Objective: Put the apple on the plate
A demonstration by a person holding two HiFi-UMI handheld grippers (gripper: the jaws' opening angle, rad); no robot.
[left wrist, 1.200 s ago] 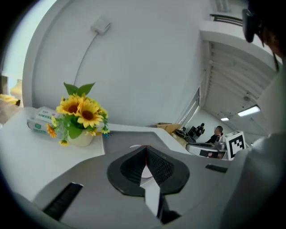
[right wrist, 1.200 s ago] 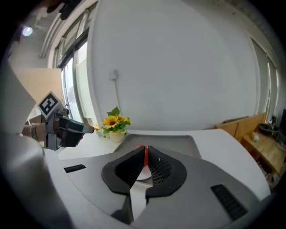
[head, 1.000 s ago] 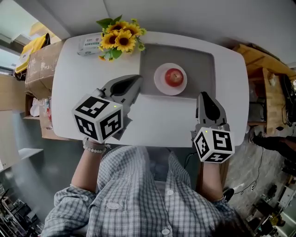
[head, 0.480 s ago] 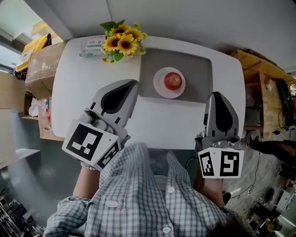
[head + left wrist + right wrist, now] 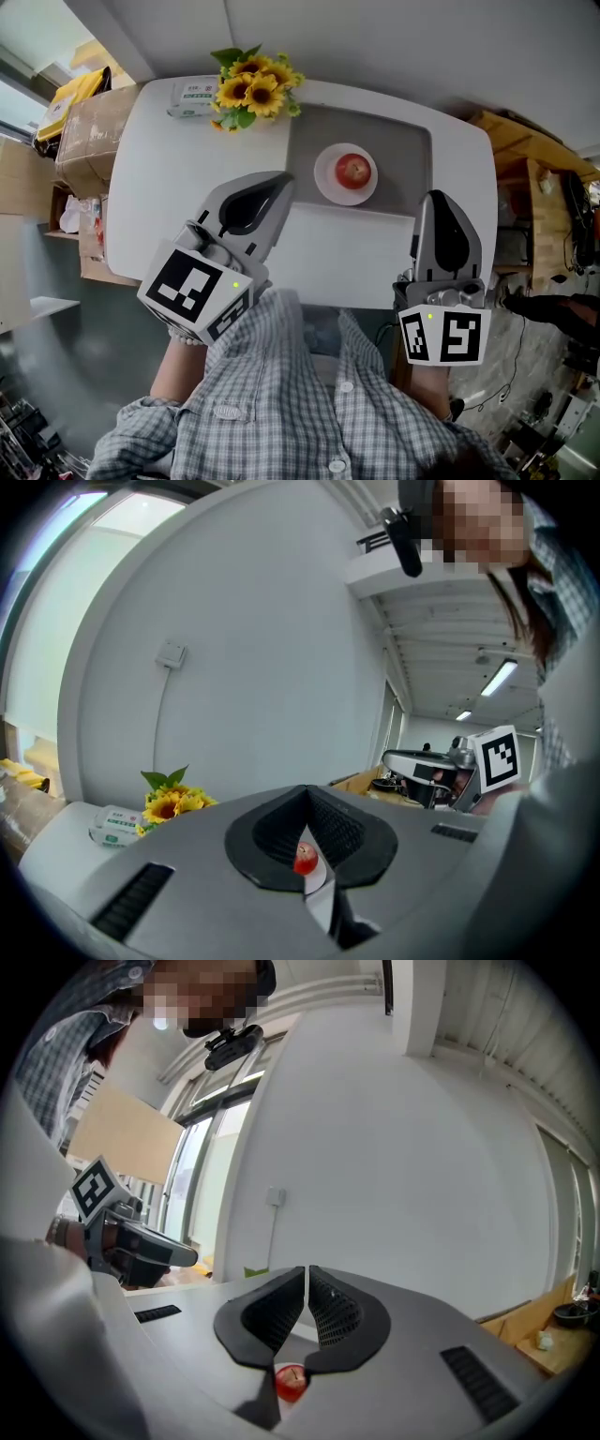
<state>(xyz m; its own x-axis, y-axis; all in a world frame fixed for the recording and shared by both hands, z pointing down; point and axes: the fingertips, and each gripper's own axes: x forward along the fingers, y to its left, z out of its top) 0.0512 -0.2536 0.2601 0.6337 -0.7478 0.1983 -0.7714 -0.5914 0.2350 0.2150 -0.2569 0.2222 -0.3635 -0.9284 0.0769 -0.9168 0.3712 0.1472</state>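
The round red apple (image 5: 353, 171) sits in the middle of the small white plate (image 5: 327, 184). The plate rests on a grey rectangular mat (image 5: 403, 150) by the far edge of the white tabletop (image 5: 159, 187). A bunch of yellow sunflowers (image 5: 251, 86) and a white packet (image 5: 192, 96) lie at that far edge, left of the mat. The left gripper (image 5: 279, 180) hangs just beside the mat's near left corner and the right gripper (image 5: 440, 199) at the near edge. Both have their jaws together, holding nothing.

Grey plastic left gripper (image 5: 279, 180): jaws closed on each other, pointing forward and to the right. Grey plastic right gripper (image 5: 438, 197): jaws pressed together, pointing straight ahead. Both forearms drawn in close to the torso.
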